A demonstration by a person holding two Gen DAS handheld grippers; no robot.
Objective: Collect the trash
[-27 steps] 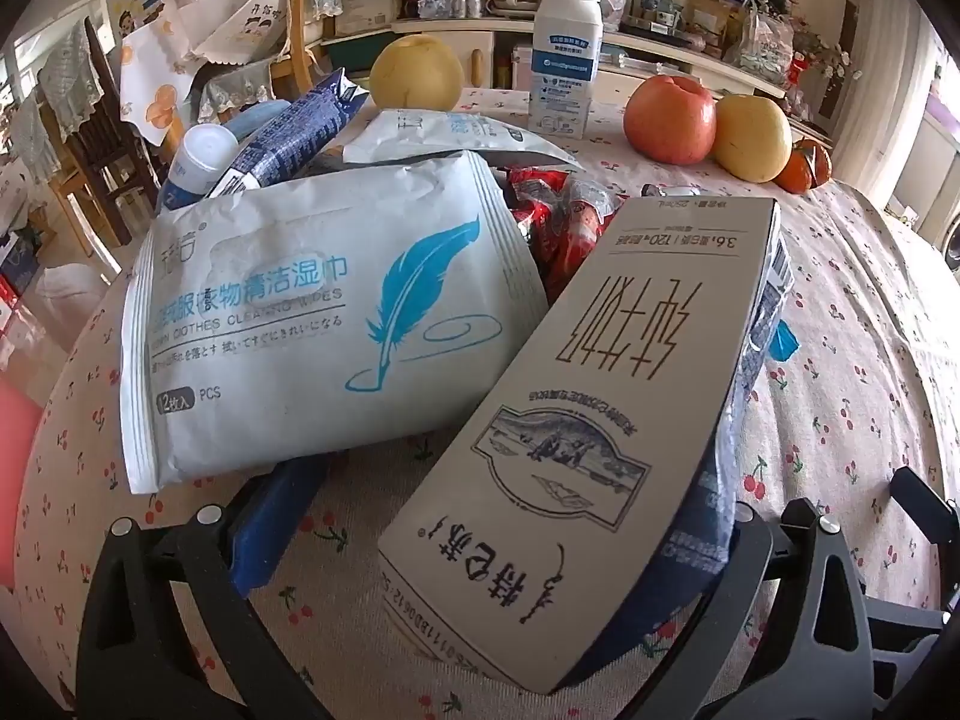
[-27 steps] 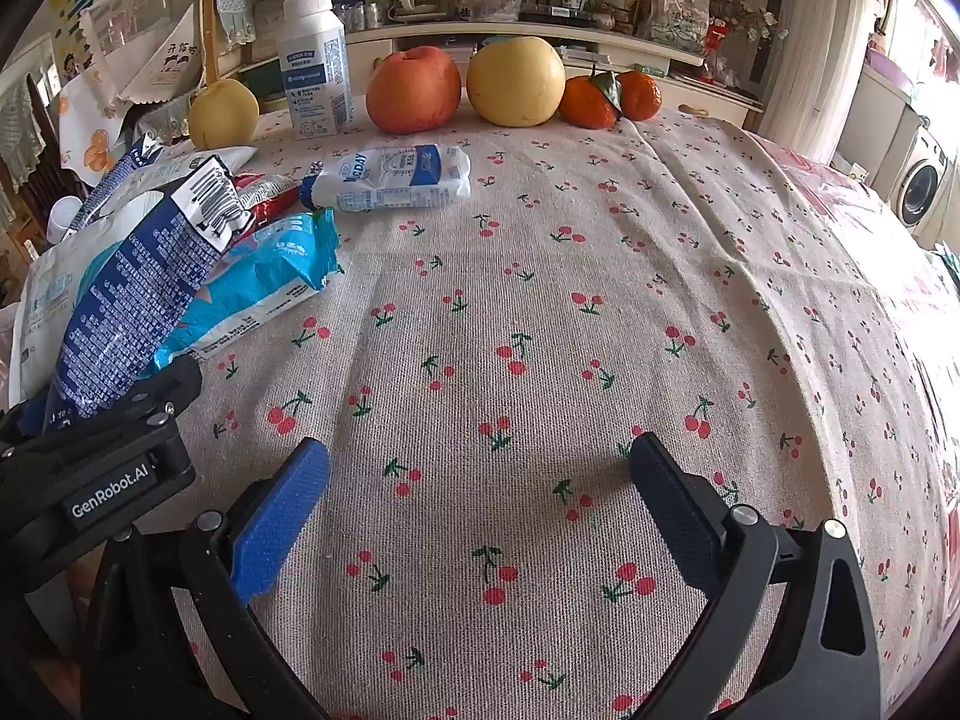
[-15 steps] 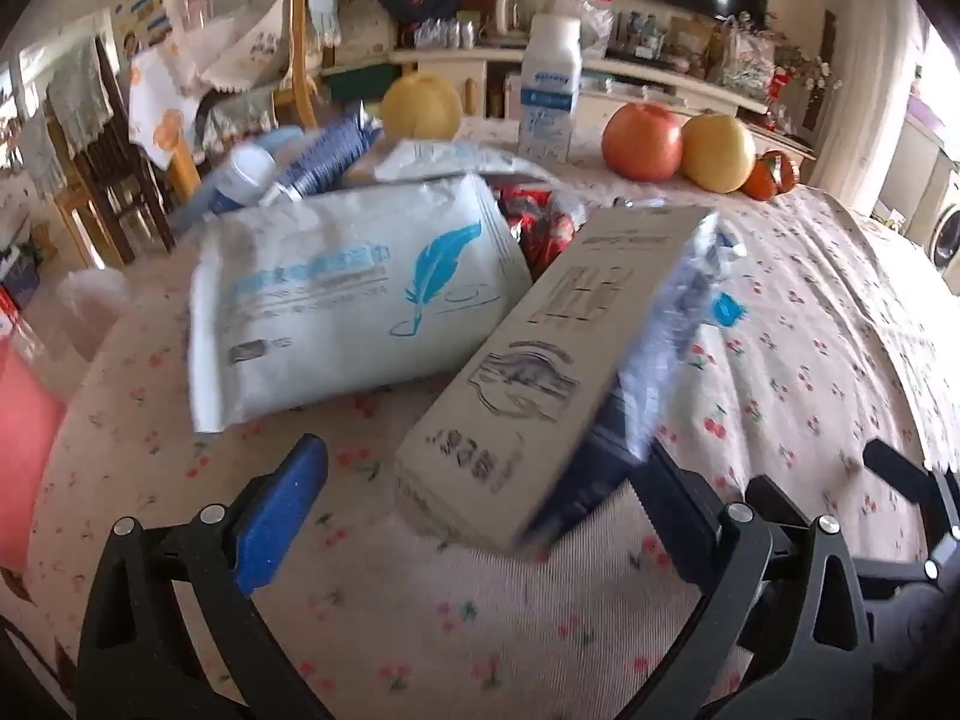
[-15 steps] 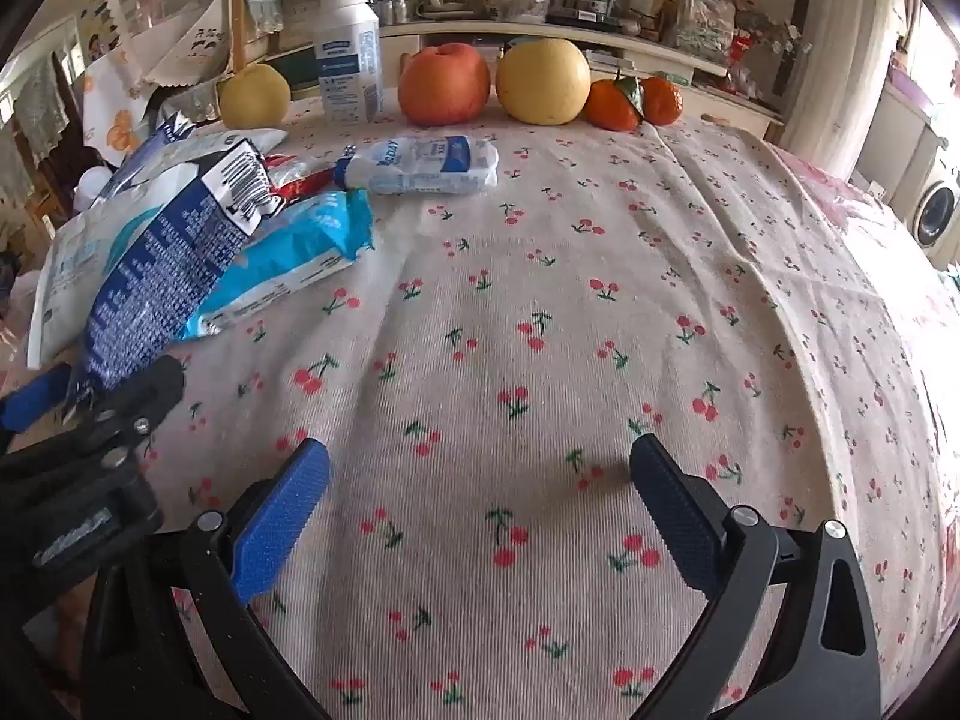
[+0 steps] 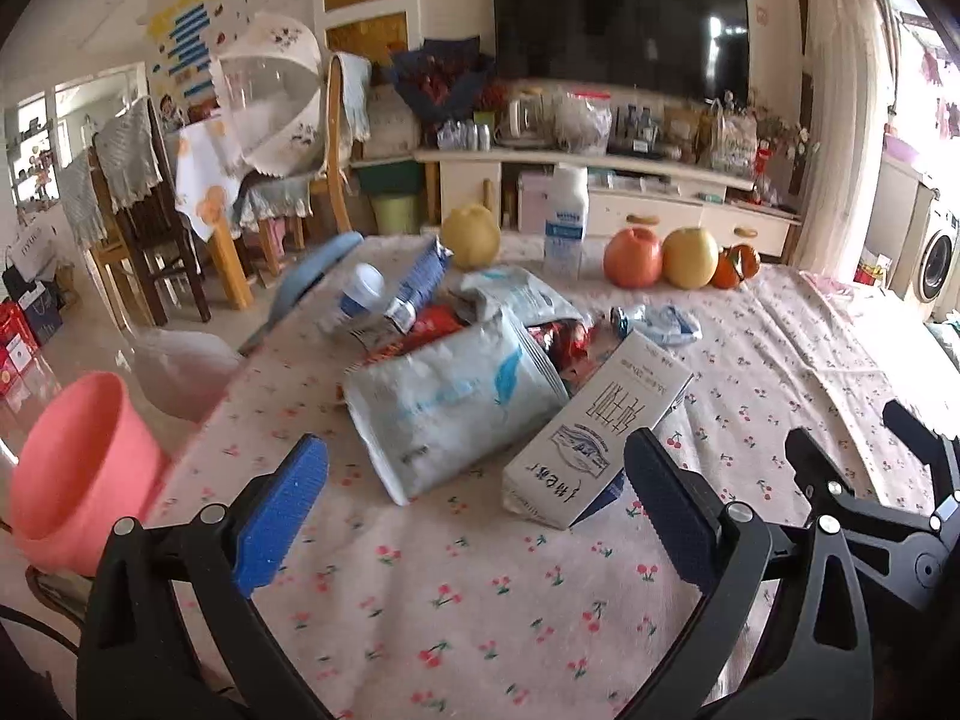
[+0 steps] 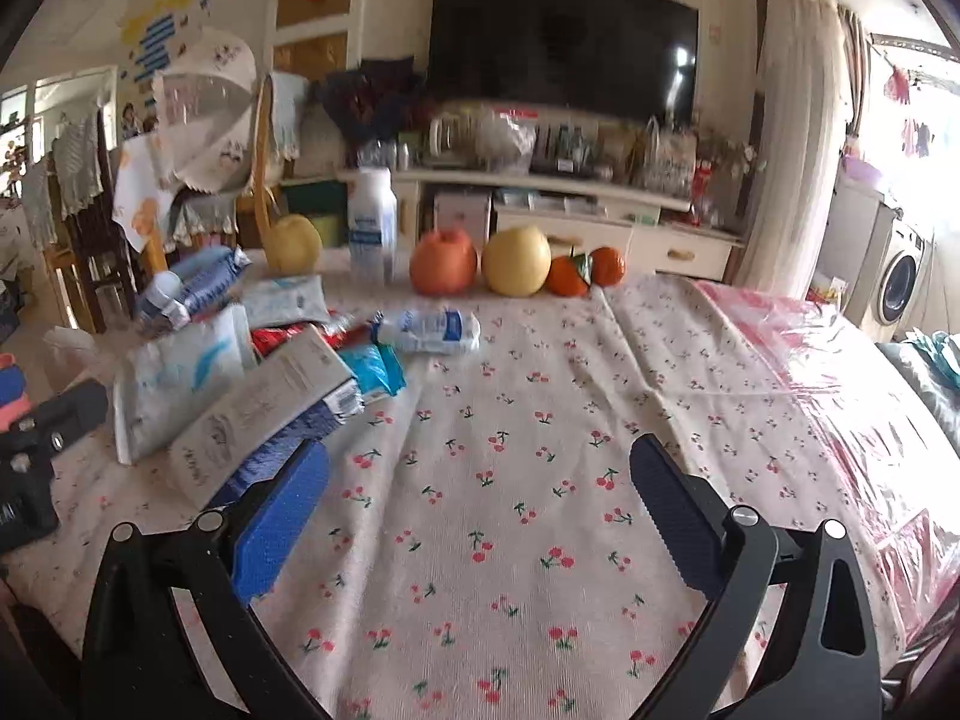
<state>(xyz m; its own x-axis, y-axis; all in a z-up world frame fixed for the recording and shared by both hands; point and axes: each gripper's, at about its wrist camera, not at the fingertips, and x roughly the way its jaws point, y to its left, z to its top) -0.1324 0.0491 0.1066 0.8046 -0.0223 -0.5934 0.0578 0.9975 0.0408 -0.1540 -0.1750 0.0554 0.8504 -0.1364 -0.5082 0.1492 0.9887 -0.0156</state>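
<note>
Two views are covering the scene. Left wrist view: the left gripper (image 5: pixel 474 504) is hovering over the cherry-print tablecloth (image 5: pixel 456 600) with its jaws spread wide and gripping nothing. Just beyond its fingertips, a milk carton (image 5: pixel 594 438) is leaning against a wet-wipes pack (image 5: pixel 444 402). A pink bin (image 5: pixel 78 468) is sitting at the left table edge.

Right wrist view: the right gripper (image 6: pixel 480 510) is holding its jaws spread over bare cloth; the trash pile (image 6: pixel 252 384) is lying to its left.

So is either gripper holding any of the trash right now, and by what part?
Nothing is held. The left gripper and the right gripper are both wide open over the tablecloth; the milk carton lies on the table, ungripped.
</note>
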